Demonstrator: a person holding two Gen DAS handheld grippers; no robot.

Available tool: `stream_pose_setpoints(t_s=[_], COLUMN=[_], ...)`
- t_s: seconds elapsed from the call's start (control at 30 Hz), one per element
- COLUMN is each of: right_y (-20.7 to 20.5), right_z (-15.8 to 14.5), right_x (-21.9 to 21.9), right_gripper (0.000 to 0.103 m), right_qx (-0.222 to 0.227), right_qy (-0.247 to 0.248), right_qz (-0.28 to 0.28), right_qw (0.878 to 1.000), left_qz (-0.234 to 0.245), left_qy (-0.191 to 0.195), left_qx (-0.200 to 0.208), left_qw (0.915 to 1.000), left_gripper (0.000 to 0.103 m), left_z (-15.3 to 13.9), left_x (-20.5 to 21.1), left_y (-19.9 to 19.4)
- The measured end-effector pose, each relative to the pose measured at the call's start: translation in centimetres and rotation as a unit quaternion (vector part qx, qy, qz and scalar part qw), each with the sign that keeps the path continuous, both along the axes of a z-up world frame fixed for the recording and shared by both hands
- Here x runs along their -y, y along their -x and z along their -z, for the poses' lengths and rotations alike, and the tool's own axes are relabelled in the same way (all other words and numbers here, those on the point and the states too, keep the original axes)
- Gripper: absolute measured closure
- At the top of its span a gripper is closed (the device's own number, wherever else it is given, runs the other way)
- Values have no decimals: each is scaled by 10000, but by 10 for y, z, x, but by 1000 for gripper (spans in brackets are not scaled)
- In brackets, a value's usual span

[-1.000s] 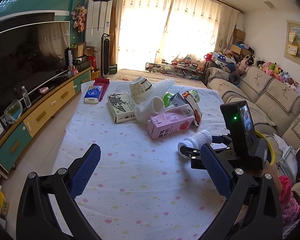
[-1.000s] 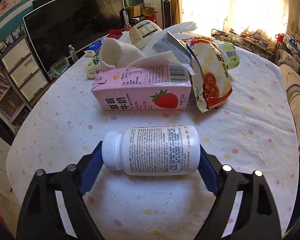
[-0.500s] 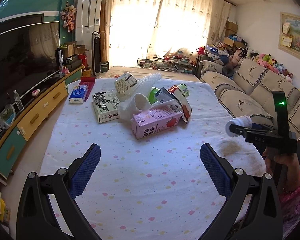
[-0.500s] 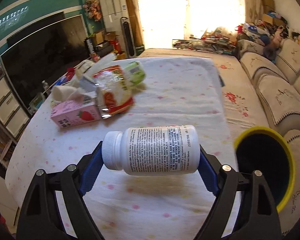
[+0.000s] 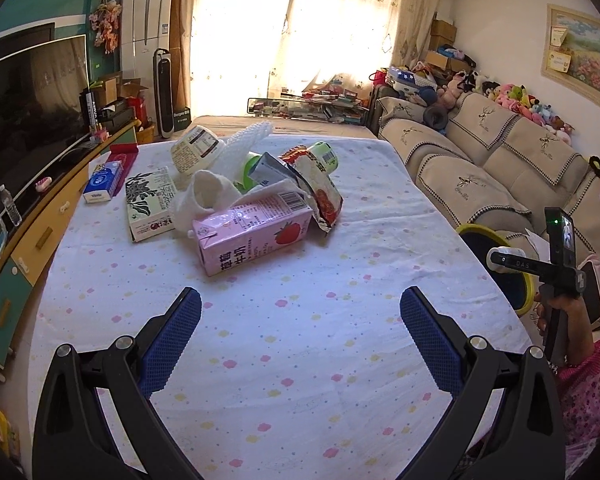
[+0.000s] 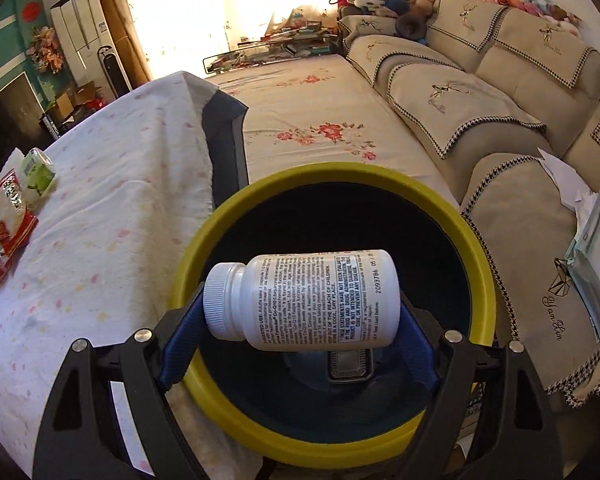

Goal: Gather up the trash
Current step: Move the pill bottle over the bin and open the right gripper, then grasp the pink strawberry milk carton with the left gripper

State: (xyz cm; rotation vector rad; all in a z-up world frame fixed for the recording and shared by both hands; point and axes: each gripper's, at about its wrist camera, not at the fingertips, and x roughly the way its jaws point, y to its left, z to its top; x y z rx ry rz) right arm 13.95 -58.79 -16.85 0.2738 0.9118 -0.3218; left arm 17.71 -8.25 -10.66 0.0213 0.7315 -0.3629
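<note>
Right wrist view, bottle (image 6: 320,300) lying crosswise, cap left, gripped end-to-end over bin (image 6: 332,184), left fingers (image 5: 172,332) wide.

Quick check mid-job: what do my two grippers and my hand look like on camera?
Both the left gripper and the right gripper have black frames with silver bolts and blue textured pads. The right hand wears a pink dotted sleeve.

Left gripper (image 5: 300,320) (fingers spread) hovers over dotted tablecloth (image 5: 300,380).

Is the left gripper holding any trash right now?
No, the left gripper is open and empty above the tablecloth, short of the pink milk carton.
</note>
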Motion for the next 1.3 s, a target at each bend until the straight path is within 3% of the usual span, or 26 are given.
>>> stream_pose_setpoints(t_s=[0.23, 0.57, 1.0, 1.3], right_y=[-6, -8, -13, -15], right_z=[11, 0, -2, 3], right_x=[19, 0, -16, -15], right_gripper=[16, 16, 16, 16], right_qx=[8, 86, 66, 20], right_qy=[-121, -75, -120, -198], right_qz=[144, 60, -82, -60], right_qw=[9998, 9999, 9999, 9998], left_qz=[41, -2, -8, 391], left_qy=[-55, -7, -236, 55], left_qx=[-173, -311, -316, -666], left_qw=[9998, 9995, 9992, 9970], left_gripper=[5, 5, 5, 5], left_z=[11, 25, 44, 61], left_x=[12, 3, -24, -22], left_y=[-15, -38, -113, -143])
